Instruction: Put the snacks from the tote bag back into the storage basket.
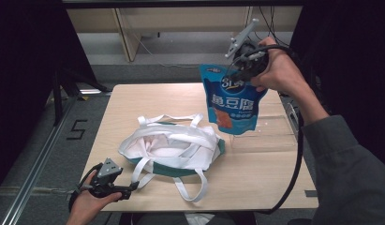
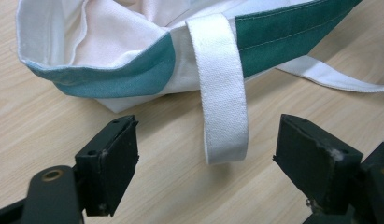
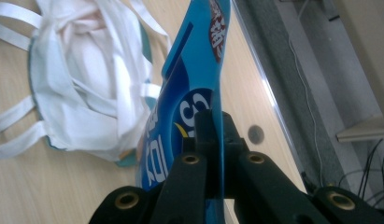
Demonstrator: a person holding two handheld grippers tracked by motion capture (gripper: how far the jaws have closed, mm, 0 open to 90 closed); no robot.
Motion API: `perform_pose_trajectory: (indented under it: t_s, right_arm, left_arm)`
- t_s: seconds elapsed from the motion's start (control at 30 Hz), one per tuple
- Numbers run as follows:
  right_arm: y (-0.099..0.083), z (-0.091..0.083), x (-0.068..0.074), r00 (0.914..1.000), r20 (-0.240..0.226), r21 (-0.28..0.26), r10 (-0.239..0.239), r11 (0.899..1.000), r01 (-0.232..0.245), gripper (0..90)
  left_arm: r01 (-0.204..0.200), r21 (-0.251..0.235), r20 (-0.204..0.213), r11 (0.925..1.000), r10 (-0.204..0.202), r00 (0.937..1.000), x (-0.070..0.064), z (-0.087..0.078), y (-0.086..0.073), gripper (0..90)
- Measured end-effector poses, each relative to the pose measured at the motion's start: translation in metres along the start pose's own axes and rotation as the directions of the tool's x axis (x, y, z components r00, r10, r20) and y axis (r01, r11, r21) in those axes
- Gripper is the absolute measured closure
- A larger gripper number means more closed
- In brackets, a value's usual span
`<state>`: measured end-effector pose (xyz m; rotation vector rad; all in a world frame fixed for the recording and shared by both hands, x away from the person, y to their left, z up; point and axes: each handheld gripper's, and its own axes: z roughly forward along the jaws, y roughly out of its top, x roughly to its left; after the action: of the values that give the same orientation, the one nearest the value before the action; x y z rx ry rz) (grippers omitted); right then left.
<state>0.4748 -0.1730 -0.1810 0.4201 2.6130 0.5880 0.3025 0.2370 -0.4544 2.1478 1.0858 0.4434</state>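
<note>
Wooden table (image 1: 255,164), high view: right tongs (image 1: 240,70) hold a blue snack pouch (image 1: 232,105) aloft, beside the cloth bag (image 1: 173,147); nothing is packed yet. Left gripper view: left tongs (image 2: 206,154) released, straddling a white strap (image 2: 222,93). Right gripper view: tongs clenched on the pouch's top edge.

I note my light wooden table (image 1: 270,173) with a clear plastic box (image 1: 274,129) at its right side. Grey floor (image 1: 77,126) with a "5" mark (image 1: 77,129); shelving (image 1: 134,28) behind.

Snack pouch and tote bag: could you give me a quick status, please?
Right gripper shut on snack pouch, held above table. Left gripper open around tote bag strap. Nothing between them.
</note>
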Motion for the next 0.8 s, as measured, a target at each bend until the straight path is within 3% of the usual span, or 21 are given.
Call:
perform_pose_trajectory:
  t_s: [0.03,0.07,0.1,0.13,0.17,0.23,0.27,0.3,0.33,0.37,0.4,0.5,0.53,0.73,0.8]
  right_arm:
    - [0.0,0.0,0.0,1.0,0.0,0.0,0.0,1.0,0.0,90.0]
    - [-0.004,0.0,-0.002,0.9999,0.008,-0.004,0.015,1.0,-0.015,90.0]
    - [-0.008,0.0,-0.005,0.9998,0.002,-0.007,0.021,1.0,-0.021,90.0]
    - [-0.017,-0.002,-0.008,0.998,0.013,-0.001,0.062,0.998,-0.062,90.0]
    - [-0.017,-0.002,-0.008,0.998,0.013,-0.001,0.062,0.998,-0.062,90.0]
    - [-0.024,-0.003,-0.014,0.9987,0.017,-0.01,0.047,0.999,-0.047,90.0]
    - [-0.028,-0.004,-0.015,0.9982,0.016,-0.011,0.057,0.998,-0.057,90.0]
    - [-0.032,-0.004,-0.018,0.9981,0.016,-0.01,0.059,0.998,-0.059,90.0]
    - [-0.034,-0.004,-0.02,0.998,0.021,-0.011,0.06,0.998,-0.06,90.0]
    - [-0.037,-0.005,-0.02,0.9949,0.023,0.001,0.098,0.995,-0.098,90.0]
    - [-0.039,-0.006,-0.022,0.996,0.028,-0.001,0.085,0.996,-0.085,90.0]
    - [-0.047,-0.007,-0.027,0.9961,0.039,-0.003,0.078,0.997,-0.078,90.0]
    - [-0.052,-0.008,-0.03,0.9936,0.038,0.005,0.107,0.994,-0.107,90.0]
    - [-0.062,-0.007,-0.038,0.9915,0.051,0.018,0.119,0.993,-0.12,90.0]
    - [-0.068,-0.004,-0.042,0.9896,0.061,0.015,0.13,0.991,-0.131,90.0]
  left_arm:
    - [-0.011,0.01,0.002,0.9999,0.011,0.9999,0.001,-0.001,0.0,20.5]
    - [0.019,-0.011,0.01,0.9998,-0.018,0.9998,0.0,0.001,-0.001,20.5]
    - [0.007,0.009,0.011,0.9999,-0.007,0.9999,0.001,0.0,0.0,20.5]
    - [-0.021,0.011,0.008,0.9997,0.021,0.9997,0.003,0.0,0.0,20.5]
    - [0.019,-0.013,0.007,0.9997,-0.019,0.9998,0.0,0.002,0.0,20.5]
    - [-0.012,0.017,0.002,0.9998,0.012,0.9999,0.003,-0.001,0.0,20.5]
    - [-0.001,0.022,0.007,0.9998,0.001,1.0,0.003,-0.001,0.0,20.5]
    - [0.022,0.001,0.005,0.9998,-0.022,0.9998,0.002,0.0,0.0,20.5]
    - [0.016,-0.007,0.003,0.9998,-0.016,0.9999,0.003,0.0,0.0,20.5]
    - [0.009,-0.004,0.002,1.0,-0.009,1.0,0.004,0.0,0.0,20.5]
    - [0.023,-0.017,0.005,0.9996,-0.023,0.9997,0.003,0.001,0.0,20.1]
    - [0.022,-0.018,0.016,0.9996,-0.022,0.9996,0.004,0.0,0.001,18.6]
    - [0.021,-0.01,0.014,0.9997,-0.021,0.9997,0.004,0.0,0.001,18.3]
    - [0.031,-0.016,0.01,0.9994,-0.03,0.9995,0.003,0.0,0.001,18.3]
    - [0.004,-0.024,0.008,0.9997,-0.004,1.0,0.004,0.001,0.001,18.2]
